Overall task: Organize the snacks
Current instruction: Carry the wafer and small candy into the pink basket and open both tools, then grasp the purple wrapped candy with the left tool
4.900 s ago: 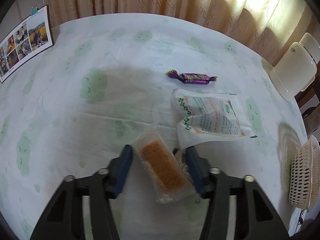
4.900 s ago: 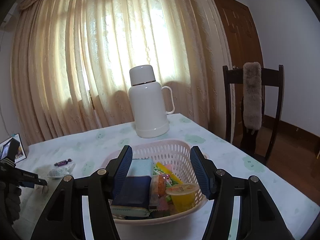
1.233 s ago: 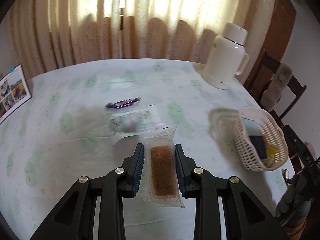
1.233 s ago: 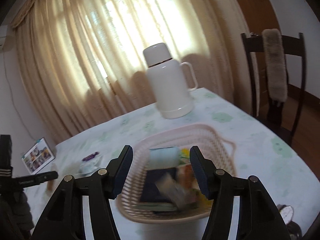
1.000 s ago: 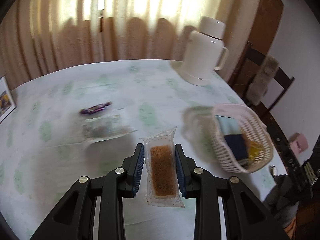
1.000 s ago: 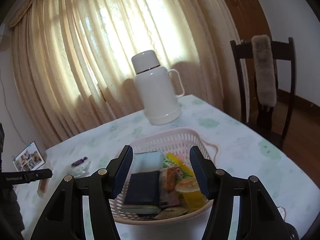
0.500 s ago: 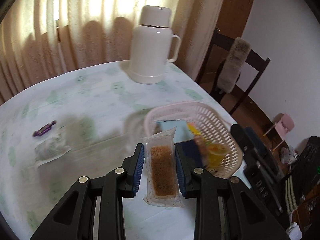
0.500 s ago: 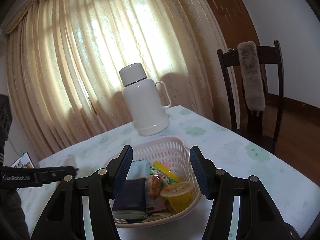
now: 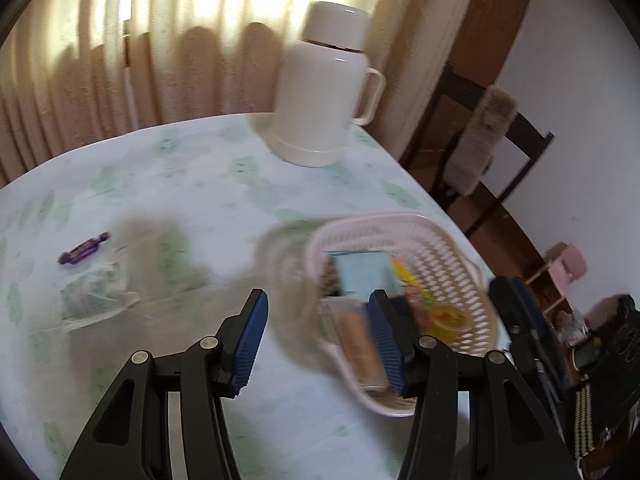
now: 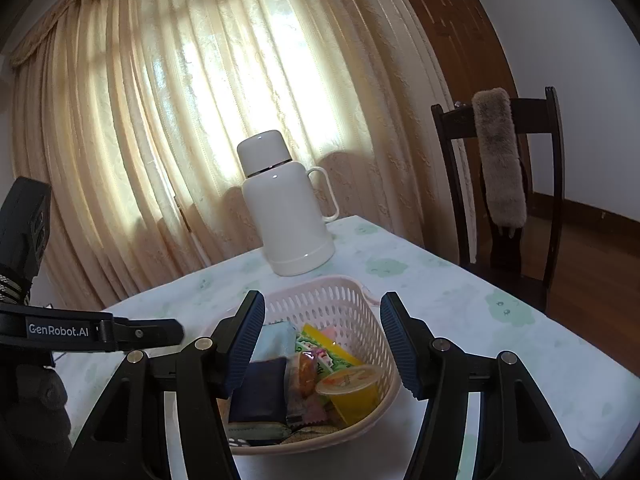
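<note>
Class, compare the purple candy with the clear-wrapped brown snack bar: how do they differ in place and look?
The purple candy lies on the bare tablecloth, left of the basket; the brown snack bar sits in the basket. The candy is small, with twisted ends; the bar is longer, in clear wrap. The candy looks sharp, the bar blurred. Neither is gripped: the left gripper is open.
</note>
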Demonstrator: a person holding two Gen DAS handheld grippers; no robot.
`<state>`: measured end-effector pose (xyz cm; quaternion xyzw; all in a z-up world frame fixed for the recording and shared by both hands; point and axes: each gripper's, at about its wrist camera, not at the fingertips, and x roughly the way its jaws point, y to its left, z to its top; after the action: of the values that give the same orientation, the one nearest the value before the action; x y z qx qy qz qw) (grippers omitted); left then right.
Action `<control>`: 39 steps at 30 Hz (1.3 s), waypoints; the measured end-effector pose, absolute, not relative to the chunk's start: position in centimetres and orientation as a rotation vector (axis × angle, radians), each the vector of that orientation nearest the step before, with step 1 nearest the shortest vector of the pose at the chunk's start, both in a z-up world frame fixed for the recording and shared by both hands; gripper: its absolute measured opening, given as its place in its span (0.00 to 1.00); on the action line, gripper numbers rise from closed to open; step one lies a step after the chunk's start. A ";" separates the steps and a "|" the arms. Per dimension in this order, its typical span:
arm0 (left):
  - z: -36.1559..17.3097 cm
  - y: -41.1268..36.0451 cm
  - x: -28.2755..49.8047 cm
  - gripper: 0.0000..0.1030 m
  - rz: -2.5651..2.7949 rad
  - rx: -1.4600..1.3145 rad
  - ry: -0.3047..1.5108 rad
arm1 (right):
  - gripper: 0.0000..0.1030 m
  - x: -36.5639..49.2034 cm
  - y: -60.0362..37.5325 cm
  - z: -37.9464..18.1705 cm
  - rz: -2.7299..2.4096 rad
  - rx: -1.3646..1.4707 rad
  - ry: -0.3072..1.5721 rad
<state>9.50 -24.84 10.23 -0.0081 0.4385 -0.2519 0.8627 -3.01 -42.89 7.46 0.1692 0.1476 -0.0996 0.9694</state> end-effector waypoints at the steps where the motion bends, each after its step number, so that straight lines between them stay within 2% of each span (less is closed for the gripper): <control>1: 10.2 -24.1 9.8 0.47 -0.512 -0.025 0.920 | 0.59 -3.0 -42.8 7.4 -0.202 0.338 0.298; 16: 10.0 -13.8 14.3 0.48 -0.275 -0.070 0.894 | 0.60 -2.7 -41.0 7.4 -0.206 0.243 0.304; 24: 7.9 -9.0 18.8 0.48 -0.173 -0.047 0.921 | 0.60 -2.8 -40.2 7.9 -0.218 0.209 0.298; 39: 1.9 -8.1 24.2 0.48 -0.221 0.114 1.014 | 0.65 -2.1 -34.5 10.1 -0.066 0.139 0.305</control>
<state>24.23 -8.10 1.87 0.0546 0.4843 -0.1055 0.8668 -2.07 -34.51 10.07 0.0692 0.1516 -0.0329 0.9855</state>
